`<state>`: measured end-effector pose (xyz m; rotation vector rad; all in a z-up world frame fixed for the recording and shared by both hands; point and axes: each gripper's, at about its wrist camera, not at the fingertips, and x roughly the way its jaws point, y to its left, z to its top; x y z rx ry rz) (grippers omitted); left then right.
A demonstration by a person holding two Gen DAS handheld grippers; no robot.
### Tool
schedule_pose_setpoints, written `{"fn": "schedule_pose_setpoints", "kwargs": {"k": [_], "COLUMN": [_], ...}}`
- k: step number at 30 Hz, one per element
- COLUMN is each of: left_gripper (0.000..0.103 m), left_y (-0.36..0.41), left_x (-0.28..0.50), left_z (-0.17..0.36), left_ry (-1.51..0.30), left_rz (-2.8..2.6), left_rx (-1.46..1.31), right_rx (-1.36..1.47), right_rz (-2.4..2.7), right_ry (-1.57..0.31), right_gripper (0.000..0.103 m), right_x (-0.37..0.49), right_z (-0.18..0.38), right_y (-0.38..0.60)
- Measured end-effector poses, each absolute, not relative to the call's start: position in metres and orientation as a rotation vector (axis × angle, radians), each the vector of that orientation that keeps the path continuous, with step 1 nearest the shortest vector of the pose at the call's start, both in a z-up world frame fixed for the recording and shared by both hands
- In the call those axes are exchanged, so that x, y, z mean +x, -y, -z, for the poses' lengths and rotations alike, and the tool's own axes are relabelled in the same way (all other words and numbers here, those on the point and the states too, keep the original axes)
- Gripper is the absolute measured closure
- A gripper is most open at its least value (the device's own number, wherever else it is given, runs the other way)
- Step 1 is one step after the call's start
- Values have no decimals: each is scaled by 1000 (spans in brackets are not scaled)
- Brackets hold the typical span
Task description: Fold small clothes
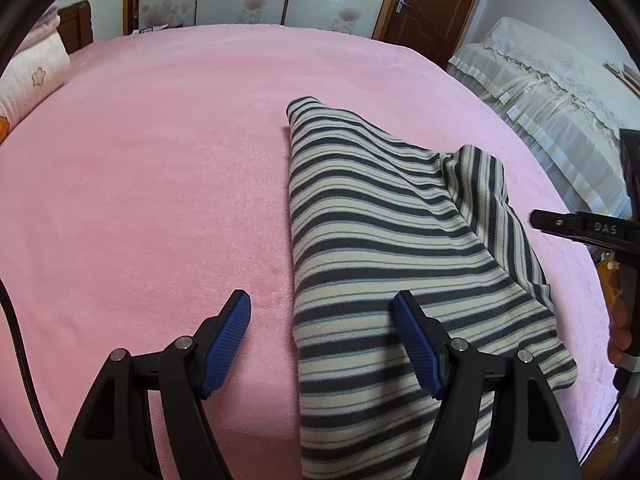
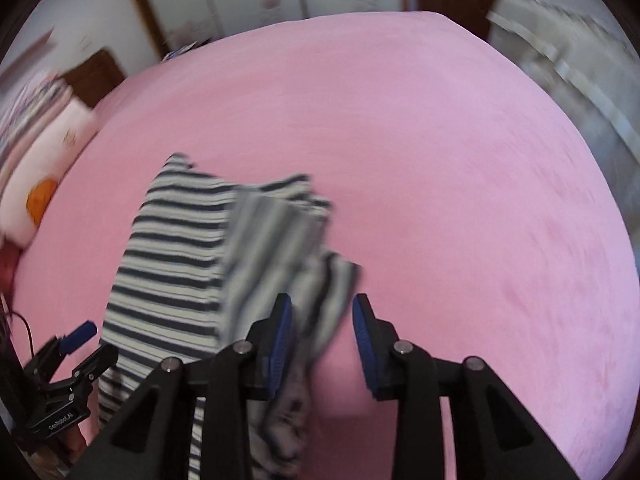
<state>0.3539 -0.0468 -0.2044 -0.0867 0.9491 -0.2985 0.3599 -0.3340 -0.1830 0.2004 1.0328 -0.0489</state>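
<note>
One striped garment (image 1: 384, 248) lies partly folded on the pink bed (image 1: 160, 168), with wide bare bed beyond its left edge and far end. Two grippers: the left gripper (image 1: 322, 336) is spread, grasping nothing, straddling the garment's left edge. The right gripper (image 2: 322, 340) is parted over the right edge, cloth loose between its fingers, unpinched.

The left tongs (image 1: 322, 312) are hanging open over the pink bed (image 1: 160, 180), one pad above the blanket, the other above the striped garment (image 1: 380, 240). The garment is lying partly folded, while the right tongs (image 1: 580, 228) are showing at the frame's right edge.
</note>
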Motion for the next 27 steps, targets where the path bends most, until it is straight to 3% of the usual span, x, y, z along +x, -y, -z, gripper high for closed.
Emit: {"fn": "schedule_pose_setpoints", "kwargs": {"k": [6,8,13,17,21,27], "left_gripper": [31,31,31,31,31,31], "left_y": [58,64,89,115,131,120], "left_x": [359,365,397,431,463,471], "left_z": [195,189,170,173,203,215], "left_ry": [-924,-902,-815,-795,-890,-919], "left_rz": [287,297,356,394,298,285], "left_rx": [-47,-24,33,96,224,202], "right_rx": [241,229,209,179,206,291], "right_rz": [-74,-145,-275,-253,-85,36], "right_ry": [-954,-935,-968,-987,-1012,-1048], "right_gripper": [73,85,95,96,97,97], "right_x": [352,357,388,406,422,410], "right_z": [173,171,185,197,216,240], "right_y": [333,320,284,278,307,351]}}
